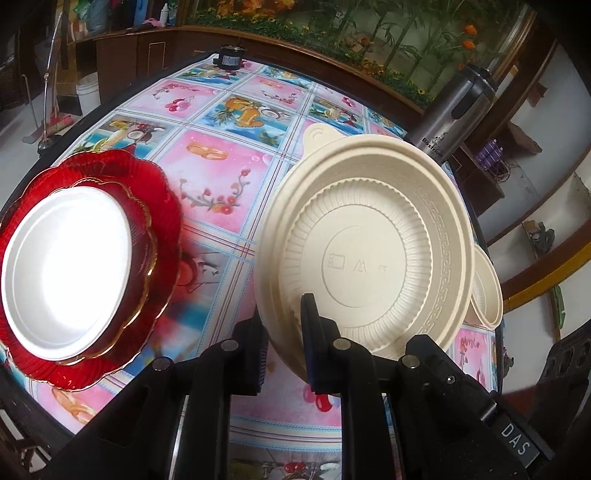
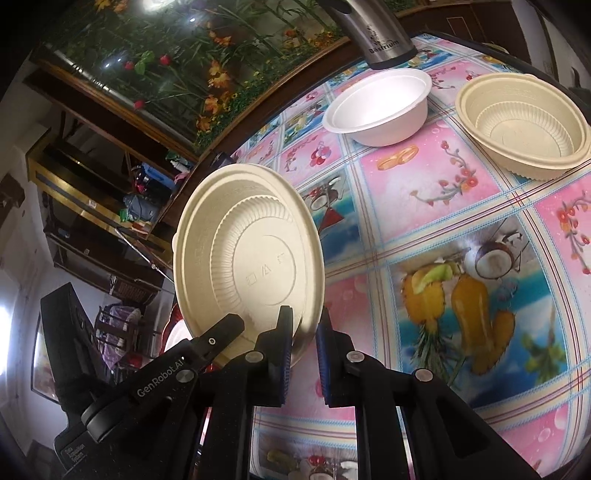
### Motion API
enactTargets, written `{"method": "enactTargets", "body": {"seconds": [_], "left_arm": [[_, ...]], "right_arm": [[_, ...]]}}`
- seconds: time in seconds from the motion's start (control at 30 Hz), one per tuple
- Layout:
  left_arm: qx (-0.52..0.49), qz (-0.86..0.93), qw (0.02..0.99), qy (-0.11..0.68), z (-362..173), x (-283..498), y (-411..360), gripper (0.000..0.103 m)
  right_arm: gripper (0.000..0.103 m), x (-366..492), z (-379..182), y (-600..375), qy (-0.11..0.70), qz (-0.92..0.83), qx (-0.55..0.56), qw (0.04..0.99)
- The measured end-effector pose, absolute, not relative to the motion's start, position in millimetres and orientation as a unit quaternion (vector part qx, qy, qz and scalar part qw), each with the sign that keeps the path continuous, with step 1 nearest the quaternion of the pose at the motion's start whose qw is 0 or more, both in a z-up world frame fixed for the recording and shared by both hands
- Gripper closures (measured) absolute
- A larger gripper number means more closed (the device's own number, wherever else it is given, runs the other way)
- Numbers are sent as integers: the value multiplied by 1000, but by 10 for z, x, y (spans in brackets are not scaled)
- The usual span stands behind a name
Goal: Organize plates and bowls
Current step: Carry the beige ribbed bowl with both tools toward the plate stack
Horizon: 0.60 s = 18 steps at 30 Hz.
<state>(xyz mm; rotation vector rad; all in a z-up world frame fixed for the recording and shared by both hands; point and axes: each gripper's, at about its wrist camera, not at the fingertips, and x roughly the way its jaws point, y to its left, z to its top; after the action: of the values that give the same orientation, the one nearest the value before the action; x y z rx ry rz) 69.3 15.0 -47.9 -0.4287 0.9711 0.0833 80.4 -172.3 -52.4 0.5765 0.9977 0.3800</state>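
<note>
cream ribbed bowl [image 1: 365,236] pinched by its rim, tilted up on edge above the tabletop [image 1: 221,162], hollow facing back toward the cameras. left claw [image 1: 284,354] clenched on the near rim; right claw [image 2: 304,350] clenched on what looks like the same bowl's rim from the other side – both pads hard against thin plastic. ahead on the right: matching cream bowl [image 2: 524,129] upright near the far edge, white foam bowl [image 2: 380,107] beside it, steel flask [image 2: 380,33] just behind. off to the left: red glass plate [image 1: 155,206] carrying a white dish [image 1: 66,266], close to the tabletop's rim. likely nesting target the matching bowl – open patterned cloth between, right hand nearer. flask and the tabletop edge the tight spots.
</note>
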Motion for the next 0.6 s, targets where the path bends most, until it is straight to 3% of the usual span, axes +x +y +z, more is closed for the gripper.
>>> {"method": "enactTargets", "body": {"seconds": [0.6], "left_arm": [[-209, 78, 885, 410, -276, 289, 509, 88]], "right_arm": [[91, 645, -323, -1339, 445, 235, 235, 831]]}}
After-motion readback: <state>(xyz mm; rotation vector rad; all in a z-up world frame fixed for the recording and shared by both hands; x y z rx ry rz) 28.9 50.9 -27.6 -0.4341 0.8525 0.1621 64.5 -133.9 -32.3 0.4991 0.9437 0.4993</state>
